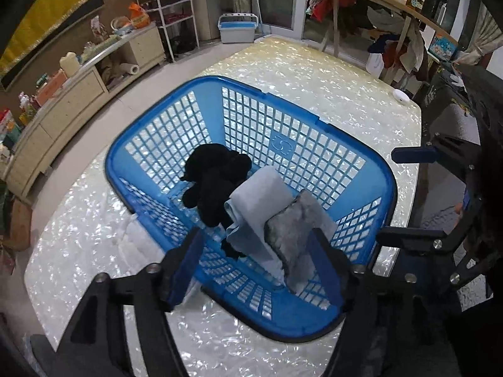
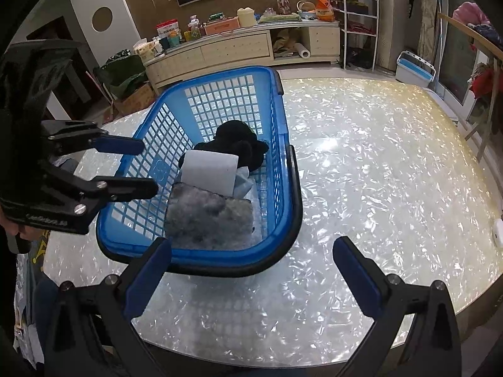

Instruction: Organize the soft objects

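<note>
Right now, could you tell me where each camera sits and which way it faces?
Left wrist: rides the left claw, over the blue basket's near rim, looking into it; own open fingers frame the grey fuzzy cloth; the right claw shows at right.
Right wrist: rides the right claw, over the table beside the basket; the left claw enters from left.
Shared: basket, grey cloth, pale cloth, black plush.

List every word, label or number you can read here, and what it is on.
None reads clearly.
Blue basket: round moulded emblem, no legible letters.
Left claw: small white lettering on its body, too blurred.
Red-and-white tin and orange bag on the sideboard: print too small.
</note>
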Demonstrator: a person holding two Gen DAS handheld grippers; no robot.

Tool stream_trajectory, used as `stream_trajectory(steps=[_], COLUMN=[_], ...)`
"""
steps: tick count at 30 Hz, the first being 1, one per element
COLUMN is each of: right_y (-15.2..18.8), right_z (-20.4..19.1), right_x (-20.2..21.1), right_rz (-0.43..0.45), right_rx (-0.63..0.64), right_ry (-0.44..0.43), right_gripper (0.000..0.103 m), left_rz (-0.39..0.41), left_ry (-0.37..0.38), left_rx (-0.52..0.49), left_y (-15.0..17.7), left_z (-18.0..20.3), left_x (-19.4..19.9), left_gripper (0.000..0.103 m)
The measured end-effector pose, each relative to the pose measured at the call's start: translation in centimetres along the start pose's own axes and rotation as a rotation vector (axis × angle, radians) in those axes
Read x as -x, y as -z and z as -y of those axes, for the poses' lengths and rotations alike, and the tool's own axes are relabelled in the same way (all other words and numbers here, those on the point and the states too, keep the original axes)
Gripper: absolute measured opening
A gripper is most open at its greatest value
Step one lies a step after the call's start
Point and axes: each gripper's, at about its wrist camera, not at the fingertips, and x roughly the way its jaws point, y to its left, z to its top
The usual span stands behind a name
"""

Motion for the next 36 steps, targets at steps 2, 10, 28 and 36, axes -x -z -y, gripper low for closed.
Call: stream_trajectory(steps=[2, 10, 28, 36], right_y=[0.0, -0.2, -0.3, -1.0], right_z=[-0.2, -1.9, -7.5, -10.1], right_x=[0.1, 1.2, 1.6, 0.2], right_rz=[0.003, 0.022, 0.027, 0.008], right_rx=[-0.001, 0.016, 0.070, 0.116], right_ry=[-0.002, -0.014, -0.020, -0.028], right_gripper=[0.103, 0.103, 0.103, 0.103], left_rz=[0.011, 0.041, 0.074, 0.085], left_ry=[-0.022, -0.076, -0.229, -0.218], left_rx=[0.002, 0.000, 0.124, 0.178], left_y=[0.3, 1.9, 8.8, 11.9], left_z=[0.3, 0.8, -2.7, -4.5], left_x=[0.9, 4.1, 8.9, 10.5], left_gripper=[0.076, 0.078, 0.103, 0.103])
